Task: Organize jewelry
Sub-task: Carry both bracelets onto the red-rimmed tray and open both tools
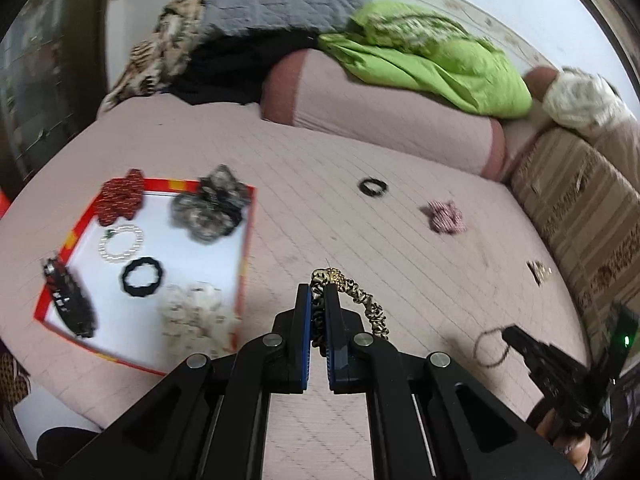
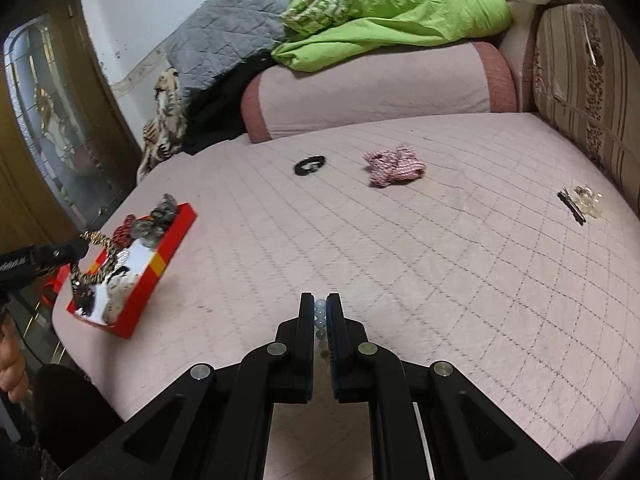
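Observation:
My left gripper [image 1: 319, 292] is shut on a gold leopard-print scrunchie [image 1: 362, 300], held above the bed just right of the red-rimmed tray [image 1: 245, 256]. The tray holds a red scrunchie [image 1: 120, 200], a grey floral scrunchie [image 1: 208, 208], a pearl bracelet [image 1: 121, 243], a black hair tie [image 1: 143, 276], a cream scrunchie [image 1: 192, 312] and a black clip [image 1: 68, 300]. My right gripper [image 2: 320, 305] is shut on a pale bead bracelet [image 2: 320, 314]; it also shows in the left wrist view [image 1: 508, 334], with the bracelet [image 1: 490, 346] dangling. The left gripper [image 2: 80, 247] shows over the tray [image 2: 160, 268].
On the pink quilted bed [image 2: 400, 260] lie a black hair tie [image 2: 310, 165], a pink scrunchie [image 2: 394, 166] and a hair clip with clear beads [image 2: 580, 202]. A pink bolster [image 2: 372, 88], green blanket [image 2: 396, 12] and striped cushion [image 2: 588, 80] line the back and right.

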Action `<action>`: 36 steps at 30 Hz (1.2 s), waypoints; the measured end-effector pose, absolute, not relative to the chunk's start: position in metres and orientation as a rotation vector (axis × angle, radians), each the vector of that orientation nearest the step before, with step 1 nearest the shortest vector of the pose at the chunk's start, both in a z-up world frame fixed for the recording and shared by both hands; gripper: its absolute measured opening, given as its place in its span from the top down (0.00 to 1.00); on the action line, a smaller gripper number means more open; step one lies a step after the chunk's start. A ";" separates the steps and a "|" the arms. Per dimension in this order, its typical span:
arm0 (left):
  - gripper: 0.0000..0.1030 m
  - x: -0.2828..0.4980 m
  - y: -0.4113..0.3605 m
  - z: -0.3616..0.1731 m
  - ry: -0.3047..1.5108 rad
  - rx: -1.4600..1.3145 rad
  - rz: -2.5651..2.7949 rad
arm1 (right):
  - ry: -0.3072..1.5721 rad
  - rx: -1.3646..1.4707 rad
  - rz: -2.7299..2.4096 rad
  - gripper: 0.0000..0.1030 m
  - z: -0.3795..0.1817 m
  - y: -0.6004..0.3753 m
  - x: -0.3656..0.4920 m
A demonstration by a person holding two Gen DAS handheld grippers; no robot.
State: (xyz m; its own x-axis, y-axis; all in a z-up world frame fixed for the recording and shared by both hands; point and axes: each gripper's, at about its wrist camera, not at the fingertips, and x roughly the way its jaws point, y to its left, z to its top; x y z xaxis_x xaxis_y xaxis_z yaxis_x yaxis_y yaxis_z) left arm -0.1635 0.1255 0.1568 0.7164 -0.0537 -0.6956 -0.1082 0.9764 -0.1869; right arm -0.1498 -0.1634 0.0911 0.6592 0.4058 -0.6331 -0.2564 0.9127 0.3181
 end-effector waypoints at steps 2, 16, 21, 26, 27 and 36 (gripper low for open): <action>0.95 -0.168 0.141 0.161 0.758 -0.235 0.062 | 0.768 0.212 0.402 0.93 0.096 -0.156 -0.153; 0.95 -0.194 0.268 0.140 0.757 -0.323 0.344 | 0.764 0.080 0.628 0.93 0.150 -0.053 -0.147; 0.95 -0.193 0.287 0.120 0.792 -0.388 0.328 | 0.770 0.048 0.723 0.93 0.168 -0.002 -0.139; 0.95 -0.188 0.287 0.104 0.825 -0.389 0.327 | 0.765 -0.021 0.778 0.93 0.177 0.050 -0.131; 0.95 -0.186 0.288 0.101 0.832 -0.388 0.330 | 0.763 -0.036 0.788 0.93 0.178 0.061 -0.130; 0.95 -0.173 0.298 0.074 0.904 -0.343 0.397 | 0.824 -0.121 0.816 0.93 0.164 0.151 -0.105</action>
